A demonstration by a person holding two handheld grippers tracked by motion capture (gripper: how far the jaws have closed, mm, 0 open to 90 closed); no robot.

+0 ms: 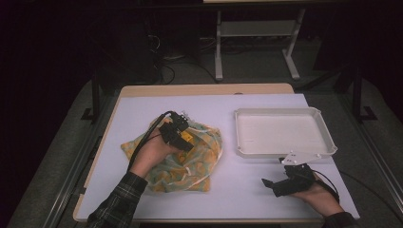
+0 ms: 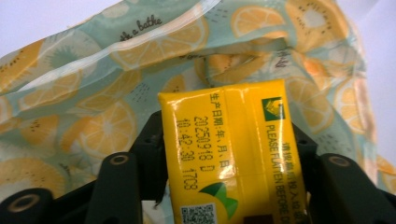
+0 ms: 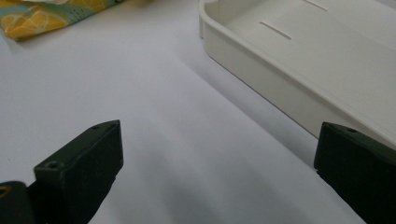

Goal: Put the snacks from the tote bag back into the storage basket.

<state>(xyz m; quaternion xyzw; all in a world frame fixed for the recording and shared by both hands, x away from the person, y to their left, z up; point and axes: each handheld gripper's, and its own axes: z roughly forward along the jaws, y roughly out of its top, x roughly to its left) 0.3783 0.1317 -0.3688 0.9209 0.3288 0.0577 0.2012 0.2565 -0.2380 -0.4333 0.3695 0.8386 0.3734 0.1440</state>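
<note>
Yellow carton (image 2: 233, 154), a small drink box printed with a date code and the words "PLEASE FLATTEN BEFORE", sits between the jaws of the left gripper (image 1: 183, 135), which press on its two sides and hold it just above the fruit-print bag (image 1: 199, 161); the high view shows a sliver of yellow at the gripper's tip over the middle of the cloth. Going from the biggest thing down: the counter (image 1: 142, 107) carries a pale lilac mat on which everything lies. The white tray (image 1: 285, 152), shallow and rectangular, stands at the right half of the counter, well apart from the bag. The bag, teal with orange slices and kiwi halves, lies crumpled at the left half with a white drawstring trailing along its right edge, and in the left gripper view its mouth gapes behind the carton. The left hand (image 1: 152, 154) rests on the bag's near-left part as it grips its tool. The right gripper (image 1: 268, 184) lies low on the counter just in front of the tray's near right corner, held by the right hand (image 1: 321, 197); its jaws stand wide apart with nothing between them but bare mat.
</note>
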